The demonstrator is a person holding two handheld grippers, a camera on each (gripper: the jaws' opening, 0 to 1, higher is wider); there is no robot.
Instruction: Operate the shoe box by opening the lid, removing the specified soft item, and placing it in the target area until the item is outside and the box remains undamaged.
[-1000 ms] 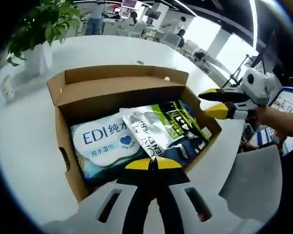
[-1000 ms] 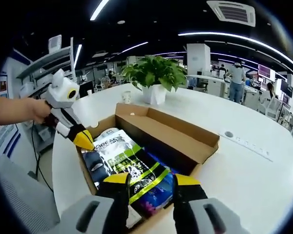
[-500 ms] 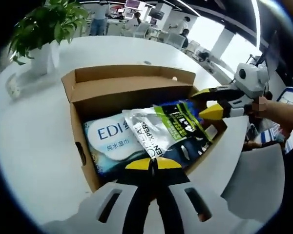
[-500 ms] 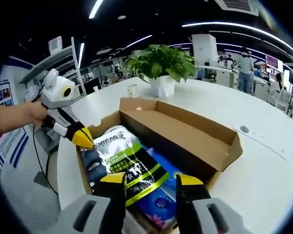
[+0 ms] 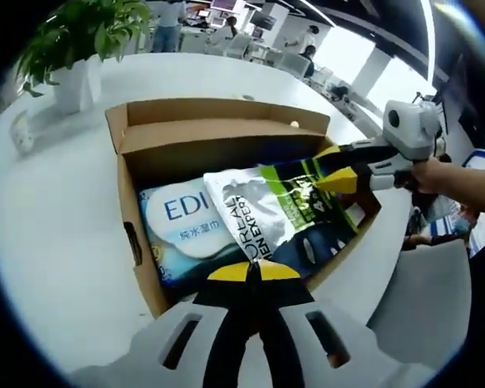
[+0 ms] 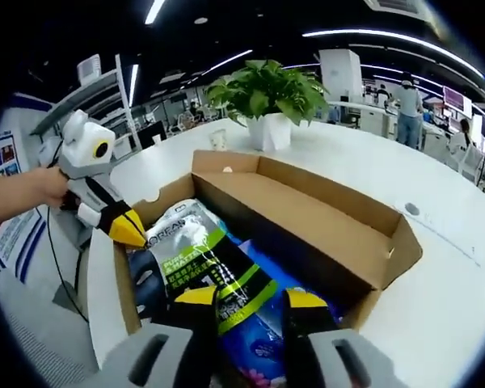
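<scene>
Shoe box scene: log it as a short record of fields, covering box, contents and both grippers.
box: cardboard shoe box on white table, lid open
contents: silver and green pouch lying on top; white wipes pack beside it
right gripper: jaws around the pouch's far edge, a narrow gap left between them
left gripper: jaws together, at the box's near edge by the pouch
background: potted plant

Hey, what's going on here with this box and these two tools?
A person holds a tool in each hand over an open brown cardboard shoe box on a white table. The lid is already folded back. Inside lie a silver, green and black L'Oreal pouch and a blue EDI wet-wipe pack. The right tool, jaws apart, straddles the pouch's edge. The left tool is shut at the near box wall. Nothing is out yet.
</scene>
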